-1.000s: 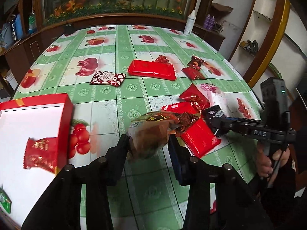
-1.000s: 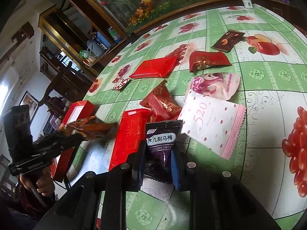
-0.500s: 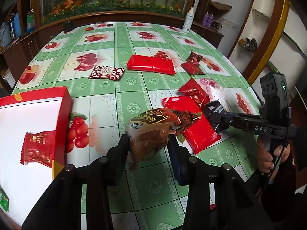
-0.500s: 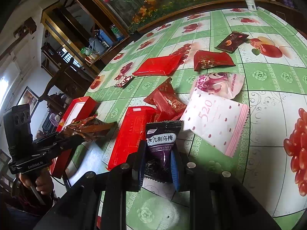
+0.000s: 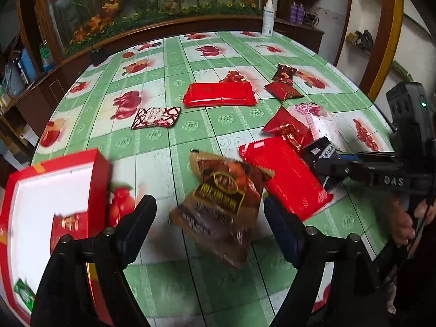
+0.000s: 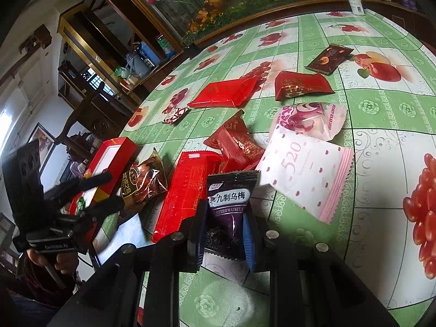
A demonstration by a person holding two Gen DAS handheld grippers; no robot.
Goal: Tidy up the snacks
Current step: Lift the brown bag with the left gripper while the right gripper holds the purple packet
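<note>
My left gripper (image 5: 209, 215) is open. A brown snack packet (image 5: 222, 204) lies loose between its spread fingers, blurred, on the table; it also shows in the right wrist view (image 6: 143, 181). The red box (image 5: 38, 190) with a white inside sits at the left and holds a red packet (image 5: 68, 227). My right gripper (image 6: 224, 215) is shut on a dark purple plum packet (image 6: 227, 207), just above the table. The long red packet (image 6: 185, 190) lies left of it.
On the green fruit-print tablecloth (image 5: 174, 62) lie a flat red packet (image 5: 218, 95), a red-white patterned packet (image 5: 155, 117), small red packets (image 5: 288, 129), pink-white packets (image 6: 305, 169) and a dark packet (image 6: 328, 58). A white bottle (image 5: 267, 17) stands at the far edge.
My left gripper has opened and let go of the brown packet, which has dropped onto the table beside the red box. The right gripper still holds the purple packet.
</note>
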